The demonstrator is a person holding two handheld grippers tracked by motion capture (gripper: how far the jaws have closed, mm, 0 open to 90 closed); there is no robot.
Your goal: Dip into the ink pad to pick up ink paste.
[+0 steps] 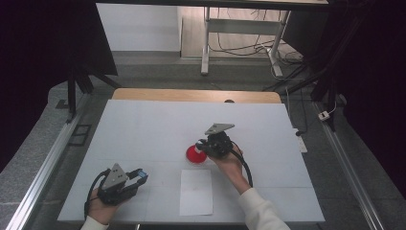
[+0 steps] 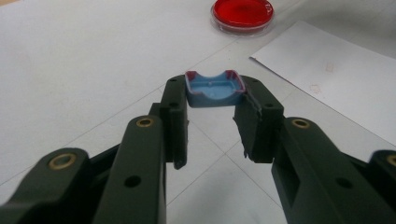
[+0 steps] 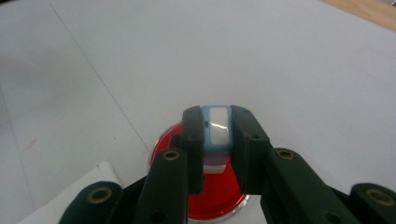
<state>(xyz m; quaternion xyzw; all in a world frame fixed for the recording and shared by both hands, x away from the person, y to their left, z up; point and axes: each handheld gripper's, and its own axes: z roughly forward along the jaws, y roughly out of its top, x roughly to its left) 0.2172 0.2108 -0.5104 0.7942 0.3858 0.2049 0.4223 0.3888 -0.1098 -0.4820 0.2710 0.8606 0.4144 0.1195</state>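
Note:
My left gripper point(image 1: 140, 175) rests low near the table's front left, shut on a small blue cap point(image 2: 213, 89) with reddish edges; its hollow side faces the camera. My right gripper point(image 1: 201, 145) is held at mid-table, shut on a light blue block point(image 3: 217, 127) with a pale glossy face, pinched upright between the jaws. The block hangs just above a round red dish point(image 3: 212, 196) with a clear rim. From the left gripper view that red dish point(image 2: 243, 14) lies farther off. I cannot tell if the block touches the dish.
A white sheet of paper point(image 1: 196, 191) lies flat near the front edge, between the two hands and just below the red dish point(image 1: 194, 155). The white table cover point(image 1: 153, 124) spreads wide behind. A wooden table edge point(image 1: 191, 95) runs along the back.

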